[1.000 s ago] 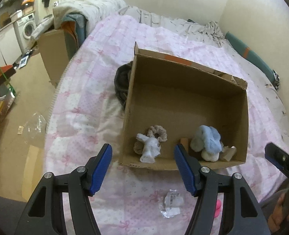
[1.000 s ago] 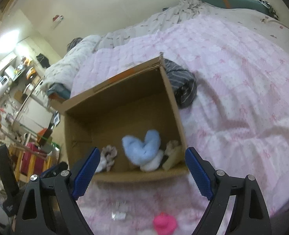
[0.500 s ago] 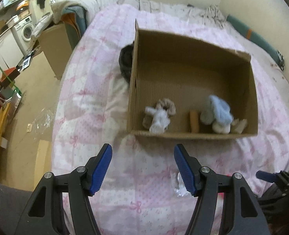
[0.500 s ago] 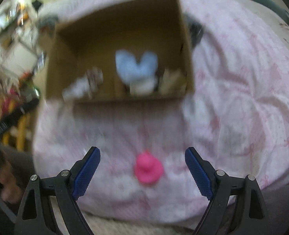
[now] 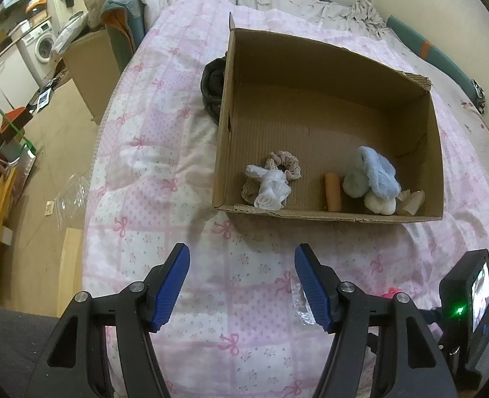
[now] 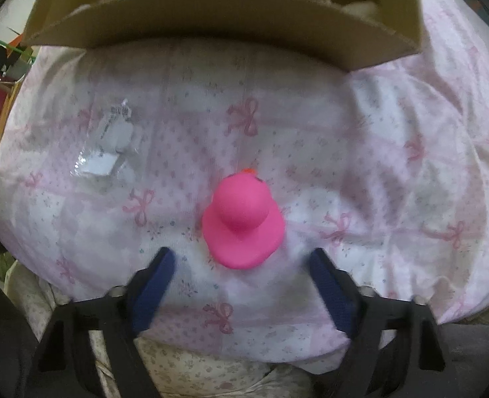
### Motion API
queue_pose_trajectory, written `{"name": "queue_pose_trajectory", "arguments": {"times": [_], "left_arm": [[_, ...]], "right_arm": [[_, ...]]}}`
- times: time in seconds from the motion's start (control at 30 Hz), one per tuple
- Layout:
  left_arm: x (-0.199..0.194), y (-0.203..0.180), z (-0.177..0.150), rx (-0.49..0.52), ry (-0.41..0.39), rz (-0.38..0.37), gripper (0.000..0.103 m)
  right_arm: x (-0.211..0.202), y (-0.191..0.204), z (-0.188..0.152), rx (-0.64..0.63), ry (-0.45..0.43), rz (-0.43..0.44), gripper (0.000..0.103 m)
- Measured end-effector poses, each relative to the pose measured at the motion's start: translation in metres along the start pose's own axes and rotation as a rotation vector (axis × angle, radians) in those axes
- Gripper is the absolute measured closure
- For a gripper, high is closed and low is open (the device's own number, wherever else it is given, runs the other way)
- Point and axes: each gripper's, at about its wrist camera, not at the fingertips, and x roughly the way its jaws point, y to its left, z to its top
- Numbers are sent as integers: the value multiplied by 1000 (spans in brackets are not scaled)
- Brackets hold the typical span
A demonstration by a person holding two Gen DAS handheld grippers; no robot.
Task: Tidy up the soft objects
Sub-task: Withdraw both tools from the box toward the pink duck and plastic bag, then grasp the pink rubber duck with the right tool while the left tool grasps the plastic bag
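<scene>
Pink duck (image 6: 242,224) just ahead of closing right gripper (image 6: 241,280) jaws, untouched.

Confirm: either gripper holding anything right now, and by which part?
Nothing held. Left gripper is open over bare quilt. Right gripper is closing above the pink duck, which lies ahead of the fingertips, pads not touching it.

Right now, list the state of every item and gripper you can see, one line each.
Cardboard box: open-topped, on the bed.
Pink duck: upright on the quilt, outside the box, ungripped.
Blue fluffy item: inside the box.
White lace item: inside the box.
Clear plastic packet: flat on the quilt, outside the box.
Left gripper: open, empty.
Right gripper: jaws closing, nothing pressed yet, duck just ahead.
</scene>
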Motion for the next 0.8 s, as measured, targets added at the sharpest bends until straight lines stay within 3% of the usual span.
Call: {"name": "queue_pose_trajectory", "arguments": {"times": [0.1,0.17,0.3,0.47,0.7,0.8], "left_arm": [[2,0,1,-4,5,-4,40],[3,0,1,-6,7,-6,40],[3,0,1,-5,7,-5,40],[4,2,1,-10,2,12,40],[6,9,3,-40,-3,25,40],[7,10,3,-42,4,20,40]], "right_arm": [[2,3,-4,-3,9,17,38],[3,2,-5,-2,6,10,61],[-1,-3,-7,14,-16,25,93],[-20,-14,-2,36,-60,83,101],[-46,-44,-4,166,-153,234,101],[-52,-49,-6,176,-140,257,101]]}}
